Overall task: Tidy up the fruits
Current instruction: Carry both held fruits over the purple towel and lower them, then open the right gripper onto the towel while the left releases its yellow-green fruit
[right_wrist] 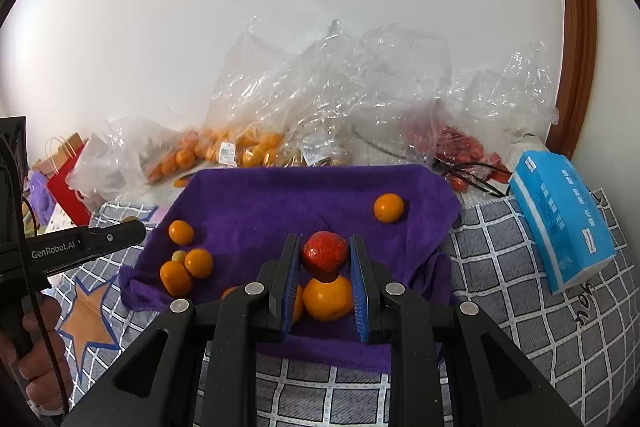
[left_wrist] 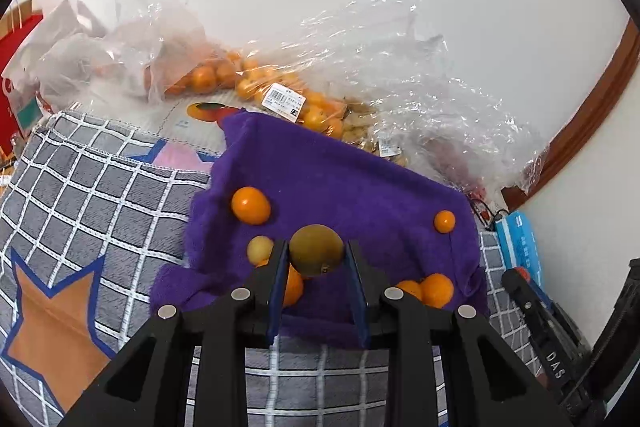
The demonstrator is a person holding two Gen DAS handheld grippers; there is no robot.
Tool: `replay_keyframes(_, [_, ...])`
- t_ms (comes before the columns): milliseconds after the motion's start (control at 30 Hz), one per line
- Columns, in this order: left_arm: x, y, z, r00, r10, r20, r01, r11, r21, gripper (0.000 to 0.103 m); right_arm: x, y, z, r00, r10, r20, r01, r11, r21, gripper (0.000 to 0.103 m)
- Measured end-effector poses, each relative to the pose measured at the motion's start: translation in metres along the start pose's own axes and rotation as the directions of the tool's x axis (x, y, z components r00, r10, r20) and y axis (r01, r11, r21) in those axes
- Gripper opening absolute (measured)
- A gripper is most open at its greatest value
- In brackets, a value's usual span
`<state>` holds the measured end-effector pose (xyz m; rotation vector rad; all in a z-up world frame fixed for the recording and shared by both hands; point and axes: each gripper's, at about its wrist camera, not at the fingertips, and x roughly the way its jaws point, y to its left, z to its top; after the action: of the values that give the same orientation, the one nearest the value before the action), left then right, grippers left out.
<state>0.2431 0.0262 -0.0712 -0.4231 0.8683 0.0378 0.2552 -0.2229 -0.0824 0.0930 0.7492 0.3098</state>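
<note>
My left gripper (left_wrist: 316,251) is shut on a round green-brown fruit (left_wrist: 316,249), held above a purple towel (left_wrist: 340,179). On the towel lie an orange (left_wrist: 251,205), a small yellowish fruit (left_wrist: 259,249), a small orange (left_wrist: 444,221) and two oranges (left_wrist: 430,290) at the right. My right gripper (right_wrist: 325,255) is shut on a red strawberry (right_wrist: 324,254), over the same purple towel (right_wrist: 280,203). Directly under the strawberry lies an orange (right_wrist: 328,299). More oranges (right_wrist: 188,267) cluster at the towel's left, and one orange (right_wrist: 388,207) sits far right.
Clear plastic bags (right_wrist: 332,99) of oranges and red fruit line the wall behind the towel. A blue tissue pack (right_wrist: 560,219) lies at the right on the grey checked cloth (left_wrist: 100,195). A hand (right_wrist: 36,343) holds the left gripper's handle at the left edge of the right wrist view.
</note>
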Motion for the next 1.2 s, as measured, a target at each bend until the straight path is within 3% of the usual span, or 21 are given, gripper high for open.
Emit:
replay_keyframes(400, [0.000, 0.027, 0.012, 0.993, -0.095, -0.070, 0.103, 0.988, 0.116, 0.027, -0.017, 0.050, -0.015, 0.987, -0.159, 0.006, 0.158, 0.986, 0.054, 0.024])
replay_keyframes(667, [0.006, 0.030, 0.025, 0.990, -0.118, -0.074, 0.129, 0.977, 0.168, 0.027, -0.003, 0.074, -0.018, 0.987, -0.160, -0.018, 0.161, 0.984, 0.078, 0.024])
replay_keyframes(1000, [0.030, 0.050, 0.031, 0.993, -0.114, -0.043, 0.117, 0.990, 0.075, 0.027, 0.024, 0.044, -0.013, 0.989, -0.147, -0.027, 0.148, 0.987, 0.064, 0.024])
replay_keyframes(1200, [0.057, 0.015, 0.029, 0.995, -0.084, -0.055, 0.091, 0.986, 0.138, 0.027, 0.051, 0.009, -0.010, 0.988, -0.153, -0.035, 0.155, 0.985, 0.077, 0.024])
